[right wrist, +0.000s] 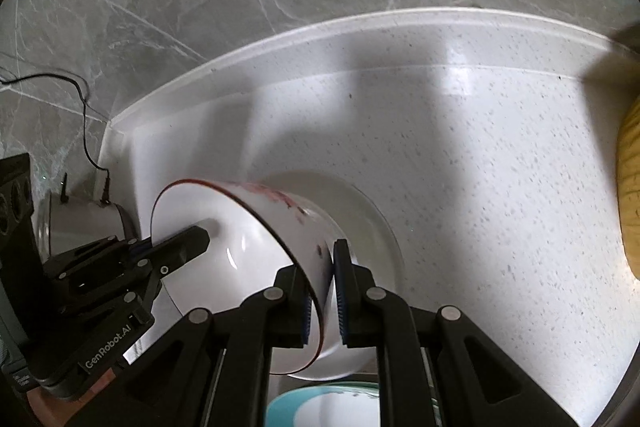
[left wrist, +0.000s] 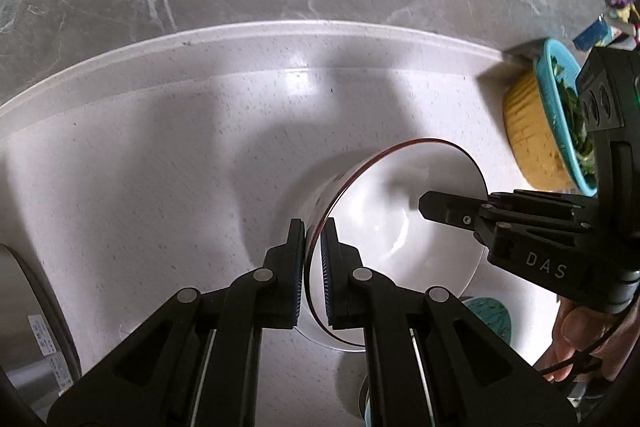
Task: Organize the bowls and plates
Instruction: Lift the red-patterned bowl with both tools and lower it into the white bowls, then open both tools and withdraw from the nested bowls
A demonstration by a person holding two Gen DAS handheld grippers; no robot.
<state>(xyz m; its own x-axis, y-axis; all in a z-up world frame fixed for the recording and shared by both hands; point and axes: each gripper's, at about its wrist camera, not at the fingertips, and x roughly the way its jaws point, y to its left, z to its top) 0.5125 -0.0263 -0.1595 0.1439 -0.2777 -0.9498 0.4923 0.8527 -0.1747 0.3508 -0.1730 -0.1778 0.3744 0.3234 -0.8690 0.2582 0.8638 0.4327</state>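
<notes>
Both jaws pinch our white bowl point(left wrist: 400, 211) at its rim, left gripper point(left wrist: 313, 251) and right gripper point(right wrist: 322, 277) on opposite sides; uneven pull could tip it onto the white plate point(right wrist: 372, 227).

- "DAS" stands in pale letters on the black body of the right gripper point(left wrist: 440, 211), seen to the right of the left gripper's fingers.
- "GenRobot.AI" stands in white letters on the black body of the left gripper point(right wrist: 188, 247), seen to the left of the right gripper's fingers.
</notes>
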